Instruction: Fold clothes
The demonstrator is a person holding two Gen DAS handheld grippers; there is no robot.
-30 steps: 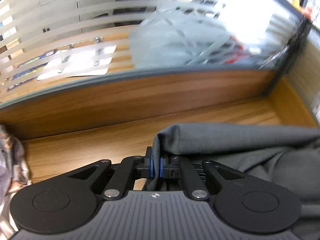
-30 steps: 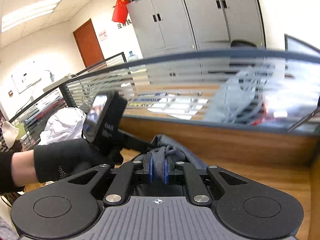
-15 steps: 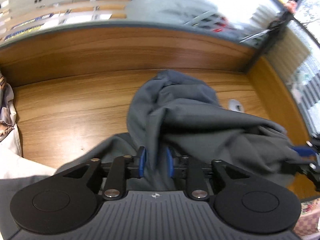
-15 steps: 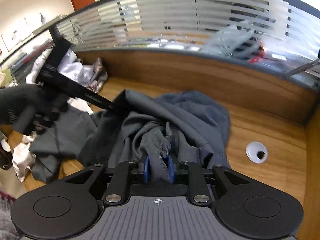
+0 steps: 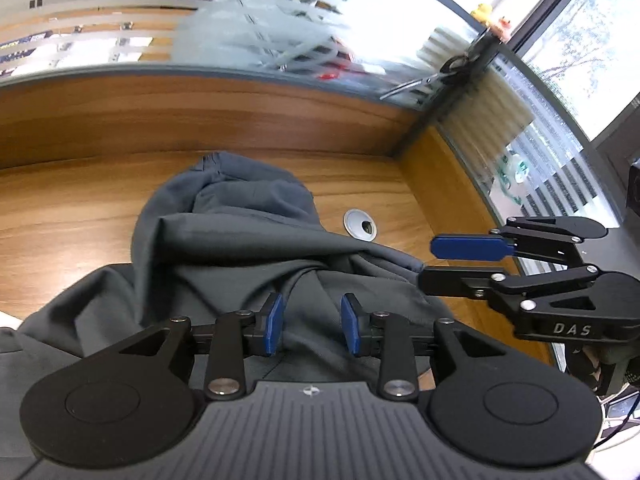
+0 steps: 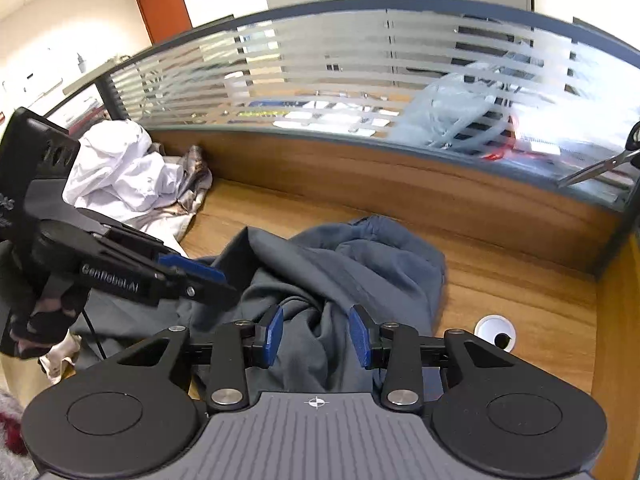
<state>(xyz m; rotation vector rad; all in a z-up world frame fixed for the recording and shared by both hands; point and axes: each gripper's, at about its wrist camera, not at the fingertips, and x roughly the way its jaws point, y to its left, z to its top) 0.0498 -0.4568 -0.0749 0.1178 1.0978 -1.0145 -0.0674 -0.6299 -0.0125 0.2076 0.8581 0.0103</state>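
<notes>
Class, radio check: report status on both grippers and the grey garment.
Left gripper, right gripper: jaws opening, cloth between, unpinched. Grey garment heaped on desk. White clothes pile off left, clear.

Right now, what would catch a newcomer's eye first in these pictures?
A crumpled grey garment heaped in the middle of the wooden desk. Both black tongs with blue pads, left tongs and right tongs, are opening just above its folds, not pinching it. A pile of white clothes sits at the desk's far left, against the frosted glass partition.
</notes>
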